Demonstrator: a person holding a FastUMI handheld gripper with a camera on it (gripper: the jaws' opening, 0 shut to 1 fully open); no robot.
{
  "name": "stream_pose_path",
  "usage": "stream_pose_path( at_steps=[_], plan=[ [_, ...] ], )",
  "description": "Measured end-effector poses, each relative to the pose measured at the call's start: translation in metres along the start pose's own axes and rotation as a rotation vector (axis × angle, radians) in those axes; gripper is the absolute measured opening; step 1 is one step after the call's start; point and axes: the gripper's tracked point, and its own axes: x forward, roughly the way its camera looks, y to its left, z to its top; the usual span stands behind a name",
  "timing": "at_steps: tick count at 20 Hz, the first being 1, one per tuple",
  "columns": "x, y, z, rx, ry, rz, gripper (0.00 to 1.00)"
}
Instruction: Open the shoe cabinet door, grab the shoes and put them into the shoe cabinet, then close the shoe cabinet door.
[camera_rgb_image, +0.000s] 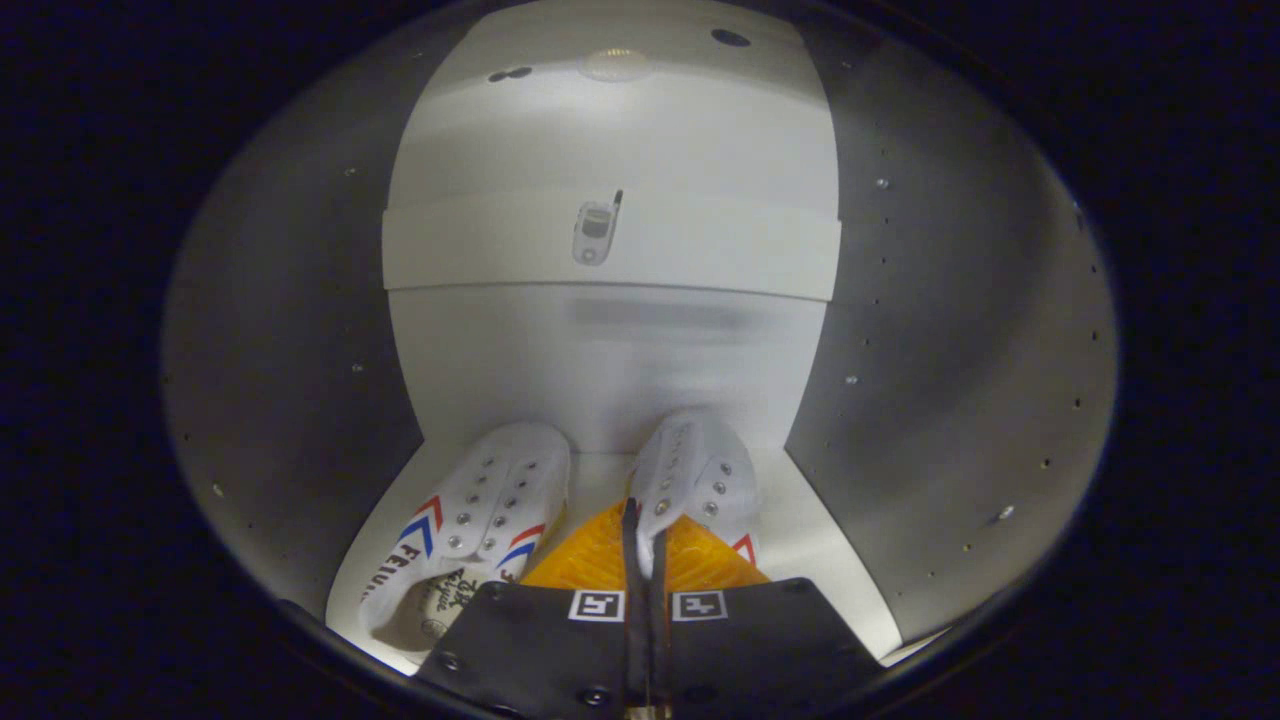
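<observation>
I am looking into the open shoe cabinet. Two white lace-less canvas shoes stand side by side on its white floor (815, 545), toes toward the back wall. The left shoe (490, 510) has red and blue chevrons on its side and lies free, just left of my fingers. The right shoe (700, 470) sits straight ahead; my gripper (645, 535) is nearly closed, with a thin strip of this shoe's left upper edge pinched between the fingers. The heel of the right shoe is hidden behind the fingers.
A white shelf (700, 250) crosses the cabinet above the shoes, with a small fitting on its front edge. Grey side walls (300, 350) (950, 350) with peg holes close in on both sides. The white back wall (600, 350) stands just beyond the toes.
</observation>
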Motion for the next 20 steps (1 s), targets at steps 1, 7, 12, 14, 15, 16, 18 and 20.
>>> stream_pose_path(
  at_steps=[1, 7, 12, 14, 15, 16, 18, 20],
  plan=[
    [0.002, 0.001, -0.001, -0.001, 0.004, 0.004, 0.03],
    [0.003, 0.005, -0.005, 0.001, 0.002, -0.003, 0.21],
    [-0.016, 0.001, -0.009, 0.037, 0.0, -0.02, 0.44],
    [-0.029, 0.001, -0.008, 0.038, -0.018, -0.03, 0.48],
    [-0.037, 0.001, -0.008, 0.037, -0.024, -0.034, 0.48],
    [-0.046, 0.001, -0.008, 0.037, -0.031, -0.04, 0.48],
    [-0.065, 0.002, -0.005, 0.044, -0.054, -0.046, 0.48],
    [-0.088, 0.004, -0.002, 0.053, -0.083, -0.052, 0.48]
  ],
)
